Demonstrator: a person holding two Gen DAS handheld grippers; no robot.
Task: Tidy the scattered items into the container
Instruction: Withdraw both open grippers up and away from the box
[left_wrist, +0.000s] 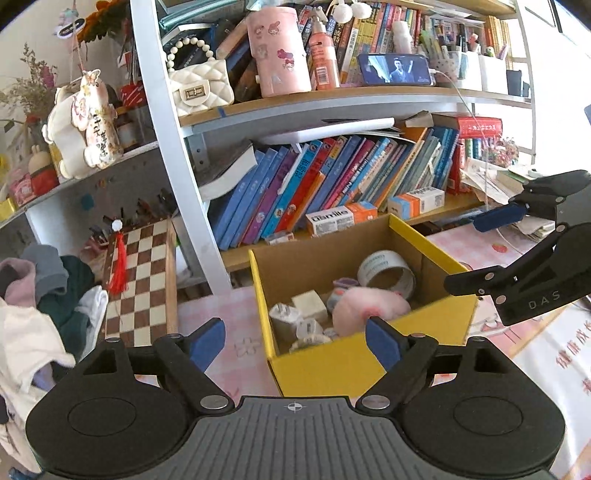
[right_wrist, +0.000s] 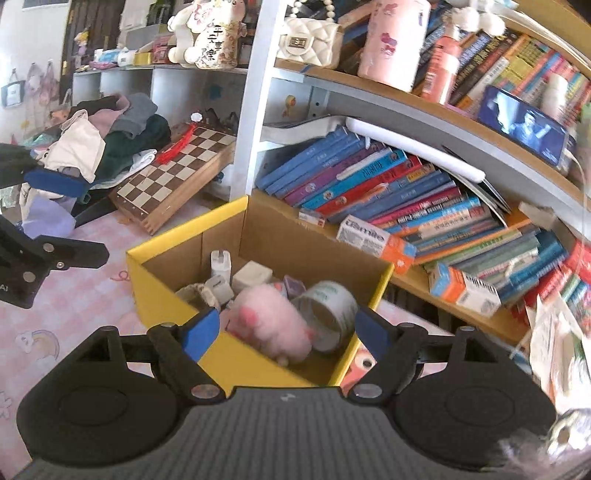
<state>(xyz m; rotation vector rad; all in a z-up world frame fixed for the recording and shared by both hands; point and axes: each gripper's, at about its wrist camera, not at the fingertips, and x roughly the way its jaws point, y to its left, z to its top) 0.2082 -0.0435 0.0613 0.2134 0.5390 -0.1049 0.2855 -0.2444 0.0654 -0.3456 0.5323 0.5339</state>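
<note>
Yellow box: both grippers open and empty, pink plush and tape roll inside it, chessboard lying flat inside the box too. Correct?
Not quite. The chessboard is outside the yellow box, leaning by the shelf post, as the right wrist view shows. The rest holds: left gripper and right gripper open and empty, pink plush and tape roll inside.

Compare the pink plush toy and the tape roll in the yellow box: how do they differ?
The pink plush toy is fuzzy and soft-looking; the tape roll is smooth and rigid-looking. The plush is a solid rounded lump, while the roll is a hollow ring lying on its side, its opening visible. The plush is pink with darker pink spots; the roll is whitish with print. Both lie inside the yellow box, touching each other.
</note>
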